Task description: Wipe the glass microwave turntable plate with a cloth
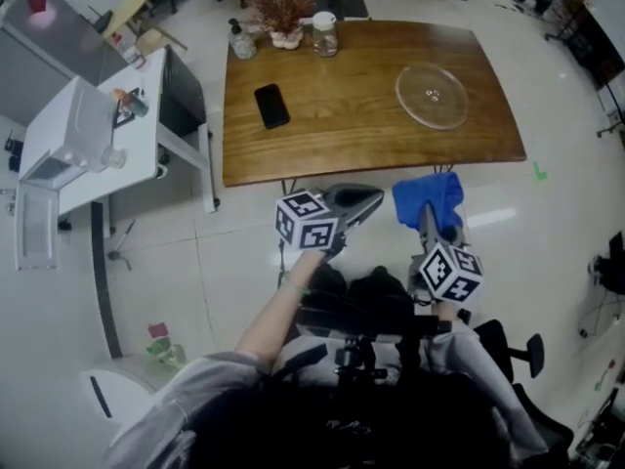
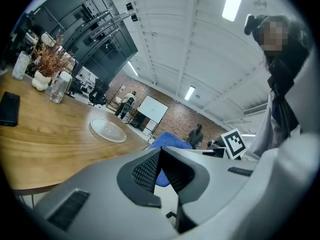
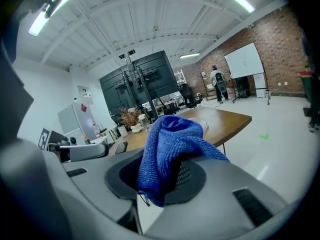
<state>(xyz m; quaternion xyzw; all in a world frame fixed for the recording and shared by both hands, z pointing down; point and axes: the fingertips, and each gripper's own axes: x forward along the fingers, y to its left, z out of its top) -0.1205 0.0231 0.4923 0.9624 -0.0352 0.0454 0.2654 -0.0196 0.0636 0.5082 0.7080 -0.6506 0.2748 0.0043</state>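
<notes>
The clear glass turntable plate [image 1: 432, 96] lies flat on the right part of the brown wooden table [image 1: 342, 140]; in the left gripper view the plate [image 2: 107, 130] lies ahead on the tabletop. Both grippers hang over the floor, short of the table's near edge. My right gripper [image 1: 428, 215] is shut on a bunched blue cloth [image 1: 428, 195], which fills the middle of the right gripper view as the blue cloth [image 3: 167, 149] and hides most of the plate behind it. My left gripper [image 1: 363, 199] is shut with nothing in it, its jaws meeting in the left gripper view [image 2: 160, 153].
A black phone [image 1: 271, 106] lies on the table's left half. A glass jar [image 1: 324, 34], a dried plant in a pot [image 1: 280, 13] and a bottle [image 1: 241, 40] stand along its far edge. A white counter [image 1: 98, 145] stands to the left.
</notes>
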